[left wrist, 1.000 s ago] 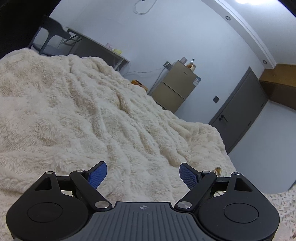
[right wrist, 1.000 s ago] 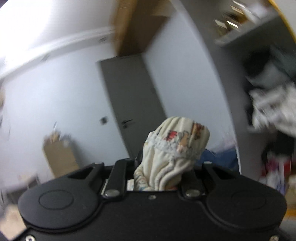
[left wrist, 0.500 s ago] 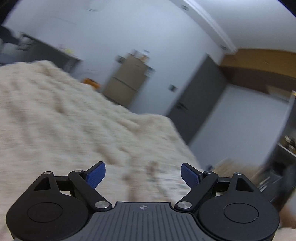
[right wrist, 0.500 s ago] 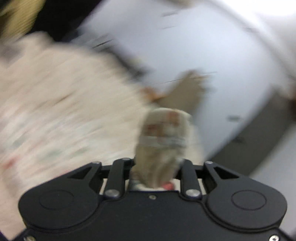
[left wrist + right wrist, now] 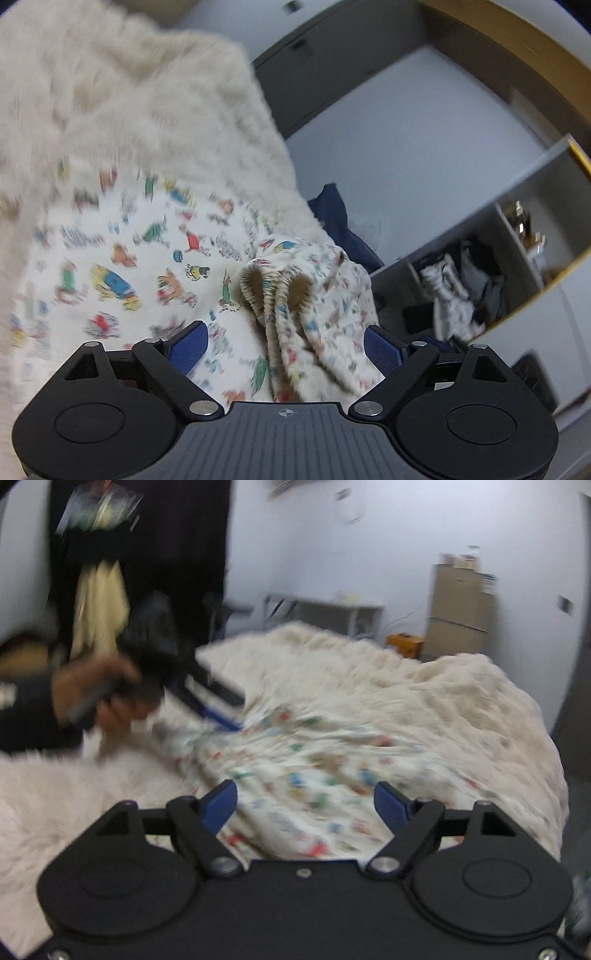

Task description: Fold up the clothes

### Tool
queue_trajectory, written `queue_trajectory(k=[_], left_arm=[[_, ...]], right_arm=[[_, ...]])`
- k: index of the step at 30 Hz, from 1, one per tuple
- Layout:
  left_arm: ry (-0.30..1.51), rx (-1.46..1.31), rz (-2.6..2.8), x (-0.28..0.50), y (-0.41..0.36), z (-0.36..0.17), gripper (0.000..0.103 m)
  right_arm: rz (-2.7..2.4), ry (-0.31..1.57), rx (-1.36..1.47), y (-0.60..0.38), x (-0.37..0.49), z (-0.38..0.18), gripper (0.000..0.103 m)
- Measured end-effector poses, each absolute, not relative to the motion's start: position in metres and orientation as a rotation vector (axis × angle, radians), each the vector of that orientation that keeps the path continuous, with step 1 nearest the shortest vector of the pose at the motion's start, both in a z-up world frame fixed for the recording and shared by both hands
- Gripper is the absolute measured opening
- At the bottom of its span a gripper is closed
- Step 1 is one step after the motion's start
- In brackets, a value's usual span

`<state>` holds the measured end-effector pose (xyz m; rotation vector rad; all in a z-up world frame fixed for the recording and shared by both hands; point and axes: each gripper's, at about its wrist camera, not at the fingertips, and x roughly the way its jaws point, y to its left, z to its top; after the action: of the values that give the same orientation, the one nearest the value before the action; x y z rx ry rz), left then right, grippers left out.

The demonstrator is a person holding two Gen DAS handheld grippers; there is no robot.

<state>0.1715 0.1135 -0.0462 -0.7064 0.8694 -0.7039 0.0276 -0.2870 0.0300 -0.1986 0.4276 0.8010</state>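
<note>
A cream garment [image 5: 155, 258] with small colourful cartoon prints lies spread on the fluffy cream blanket [image 5: 110, 92]. Its gathered elastic cuff [image 5: 273, 284] bunches up just ahead of my left gripper [image 5: 284, 347], which stands open above the cloth. The same garment [image 5: 314, 768] lies crumpled in the right wrist view, under my right gripper [image 5: 306, 806], open with nothing between its blue pads. At the left of that view a hand holds the left gripper [image 5: 221, 716], whose tips reach the garment's far edge. Both views are blurred.
The blanket's edge [image 5: 280, 155] drops off toward a grey door [image 5: 314, 74] and an open shelf unit [image 5: 480, 280] stuffed with clothes. A brown cabinet [image 5: 458, 605], a grey table [image 5: 325, 609] and dark hanging clothes [image 5: 140, 554] stand beyond the bed.
My right gripper has let go of the printed garment and opened; the garment now lies on the blanket. Both grippers have swung down over it, the left turning right.
</note>
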Motion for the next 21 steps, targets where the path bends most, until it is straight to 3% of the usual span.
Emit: queue_trajectory(k=[4,9,11,12,16,21], left_arm=[[0.931,-0.767,-0.727,0.196,0.101,-0.047,0.084],[0.99,-0.645,-0.691,0.208,0.072,-0.045,0.073],[0.986,-0.613,-0.677,0.209,0.068,-0.045,0.039],[0.978,-0.57,-0.664,0.209,0.065,-0.043,0.032],[0.94,-0.508,-0.677,0.203,0.062,-0.033,0.018],[0.89,-0.503,-0.719,0.201,0.073,-0.005,0.015]], right_arm=[[0.735,0.393,-0.061,-0.325,0.046,0.048,0.08],[0.74,0.37,-0.011,-0.338,0.046,0.048,0.08],[0.731,0.375,-0.027,-0.337,0.047,0.047,0.08],[0.726,0.38,-0.033,-0.336,0.049,0.044,0.08],[0.716,0.393,-0.03,-0.333,0.057,0.037,0.08],[0.702,0.396,-0.026,-0.332,0.058,0.034,0.08]])
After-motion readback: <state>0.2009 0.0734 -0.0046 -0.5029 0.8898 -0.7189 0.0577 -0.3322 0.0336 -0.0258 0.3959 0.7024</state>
